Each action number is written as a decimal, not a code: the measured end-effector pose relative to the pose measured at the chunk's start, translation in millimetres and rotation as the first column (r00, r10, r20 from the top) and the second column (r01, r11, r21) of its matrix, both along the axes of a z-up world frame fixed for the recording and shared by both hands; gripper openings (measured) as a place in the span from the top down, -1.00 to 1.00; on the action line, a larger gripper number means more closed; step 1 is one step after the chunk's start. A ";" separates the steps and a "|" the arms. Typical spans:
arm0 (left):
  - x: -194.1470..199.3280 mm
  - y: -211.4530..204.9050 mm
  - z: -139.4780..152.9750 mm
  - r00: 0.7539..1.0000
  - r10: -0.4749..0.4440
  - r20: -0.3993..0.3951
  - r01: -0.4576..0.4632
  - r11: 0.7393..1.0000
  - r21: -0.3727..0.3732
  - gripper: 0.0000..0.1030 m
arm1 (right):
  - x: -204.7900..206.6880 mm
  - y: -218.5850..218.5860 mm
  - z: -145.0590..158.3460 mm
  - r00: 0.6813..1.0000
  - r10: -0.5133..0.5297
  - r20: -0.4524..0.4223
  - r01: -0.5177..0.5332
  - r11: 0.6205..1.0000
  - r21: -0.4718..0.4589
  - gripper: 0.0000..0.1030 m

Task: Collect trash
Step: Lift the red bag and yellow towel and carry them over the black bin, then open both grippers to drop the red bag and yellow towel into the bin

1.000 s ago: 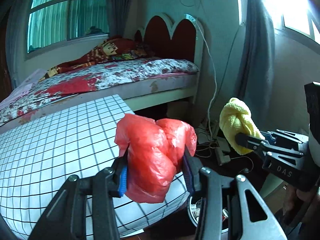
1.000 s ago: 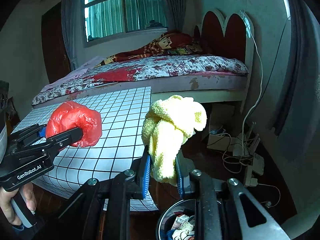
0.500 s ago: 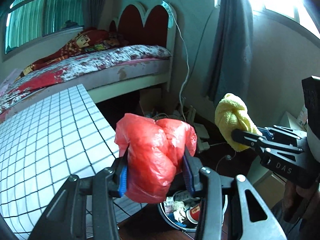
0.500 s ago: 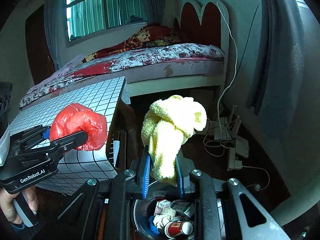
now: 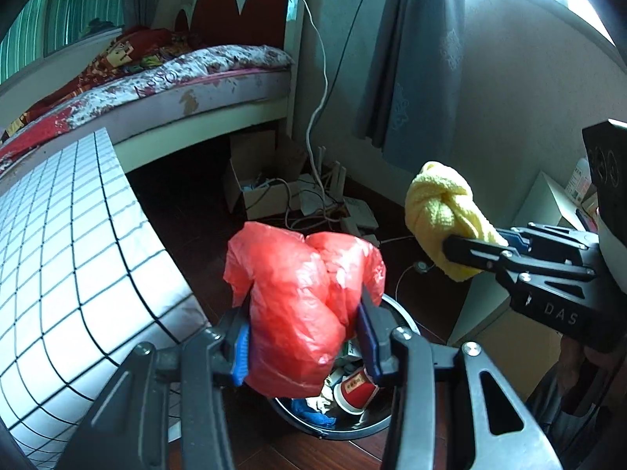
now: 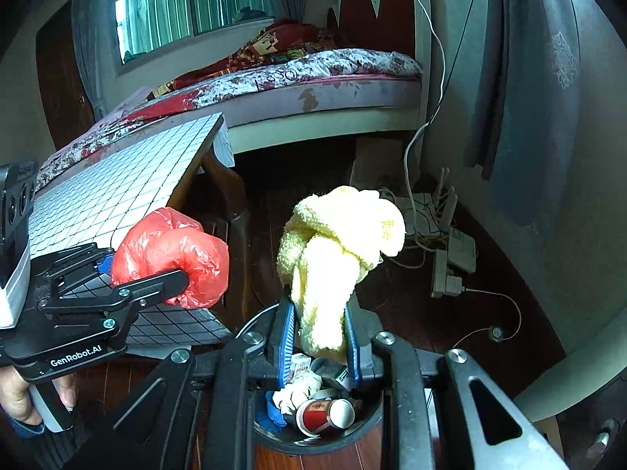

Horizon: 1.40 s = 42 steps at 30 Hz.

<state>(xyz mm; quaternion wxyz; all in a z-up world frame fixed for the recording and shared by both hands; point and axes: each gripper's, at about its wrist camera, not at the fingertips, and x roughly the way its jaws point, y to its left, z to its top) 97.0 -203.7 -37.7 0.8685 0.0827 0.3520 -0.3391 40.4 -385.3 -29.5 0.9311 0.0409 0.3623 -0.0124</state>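
Note:
My left gripper (image 5: 303, 342) is shut on a crumpled red plastic bag (image 5: 301, 305), held in the air above the black round trash bin (image 5: 341, 429) on the dark floor. My right gripper (image 6: 317, 346) is shut on a knotted yellow cloth (image 6: 337, 250), also above the bin (image 6: 313, 436). The bin holds a red paper cup (image 6: 327, 415), crumpled paper and blue scraps. The right gripper with the cloth (image 5: 446, 215) shows at the right of the left wrist view; the left gripper with the bag (image 6: 172, 258) shows at the left of the right wrist view.
A table with a white grid cloth (image 5: 66, 254) stands left of the bin. A bed (image 5: 176, 78) with a red headboard is behind. Cables, power strips and a cardboard box (image 5: 258, 192) lie on the floor by the wall. A pale cabinet (image 5: 540, 203) stands to the right.
Both grippers have moved right off the table edge and tilted down over the bin, still gripping the bag and the cloth. The bin has come fully into view below them.

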 end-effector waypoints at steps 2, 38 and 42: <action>1.2 -3.5 -7.0 1.000 -0.005 -0.016 0.005 1.000 0.004 0.12 | 1.8 -1.7 -8.3 1.000 0.011 -0.024 -0.011 1.000 -0.001 0.54; 17.7 0.0 -84.1 0.979 0.190 -0.078 -0.175 0.970 0.168 -0.98 | 33.2 -13.7 -99.5 0.959 -0.045 -0.278 0.019 0.995 -0.093 -0.98; 15.3 3.4 -80.0 0.978 0.200 -0.066 -0.186 0.967 0.175 -0.98 | 34.3 -7.2 -91.9 0.965 -0.041 -0.260 0.015 0.995 -0.100 -0.98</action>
